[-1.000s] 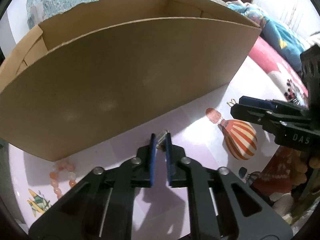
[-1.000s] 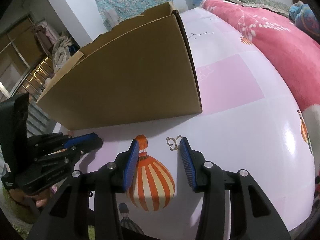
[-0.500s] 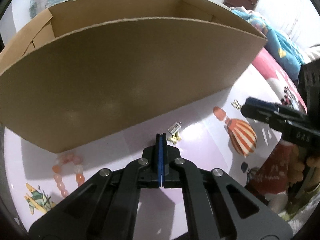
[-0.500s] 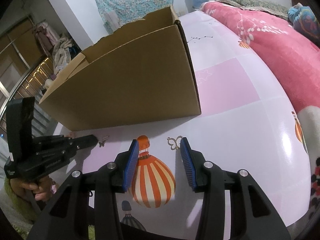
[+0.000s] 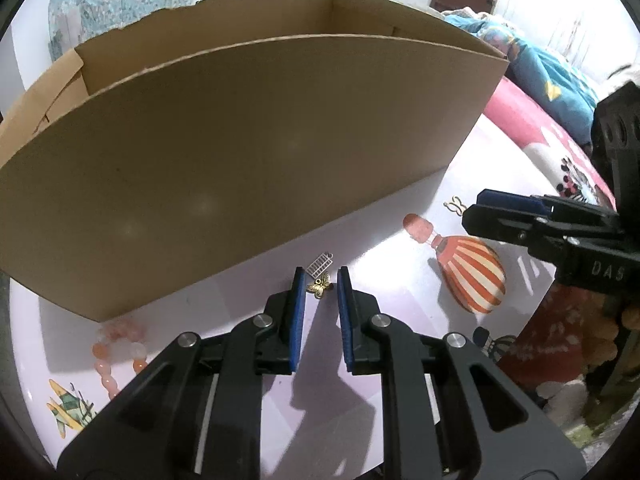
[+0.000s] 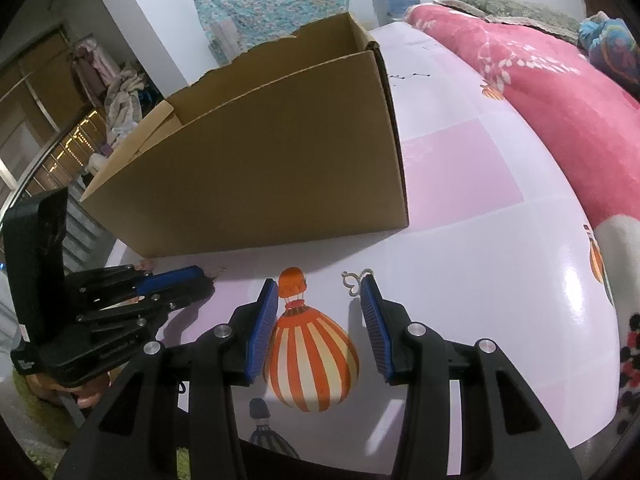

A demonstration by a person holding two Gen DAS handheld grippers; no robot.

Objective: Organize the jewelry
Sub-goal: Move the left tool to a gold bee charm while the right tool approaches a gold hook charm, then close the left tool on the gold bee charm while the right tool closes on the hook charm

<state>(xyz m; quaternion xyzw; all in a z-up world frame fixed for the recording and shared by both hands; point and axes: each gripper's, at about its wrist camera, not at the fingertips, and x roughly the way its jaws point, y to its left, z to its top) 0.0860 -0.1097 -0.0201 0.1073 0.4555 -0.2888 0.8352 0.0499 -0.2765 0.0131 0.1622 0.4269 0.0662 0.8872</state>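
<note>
A small gold butterfly charm (image 5: 319, 287) and a silver ladder-shaped charm (image 5: 319, 265) lie on the pink tablecloth in front of a big open cardboard box (image 5: 248, 152). My left gripper (image 5: 321, 280) is open, its tips on either side of the butterfly charm. A gold butterfly-outline charm (image 6: 354, 280) lies just ahead of my right gripper (image 6: 320, 292), which is open and empty; this charm also shows in the left wrist view (image 5: 455, 205). A pink and orange bead bracelet (image 5: 118, 346) lies at the left by the box corner.
The cardboard box (image 6: 256, 160) stands close behind the charms. The tablecloth (image 6: 500, 260) has printed striped balloons. A pink blanket (image 6: 540, 64) lies at the right. The left gripper (image 6: 192, 286) shows at the left in the right wrist view.
My left gripper shut half a second ago with no charm in it, then opened and moved forward around the butterfly charm. The right gripper has stayed open and nearly still.
</note>
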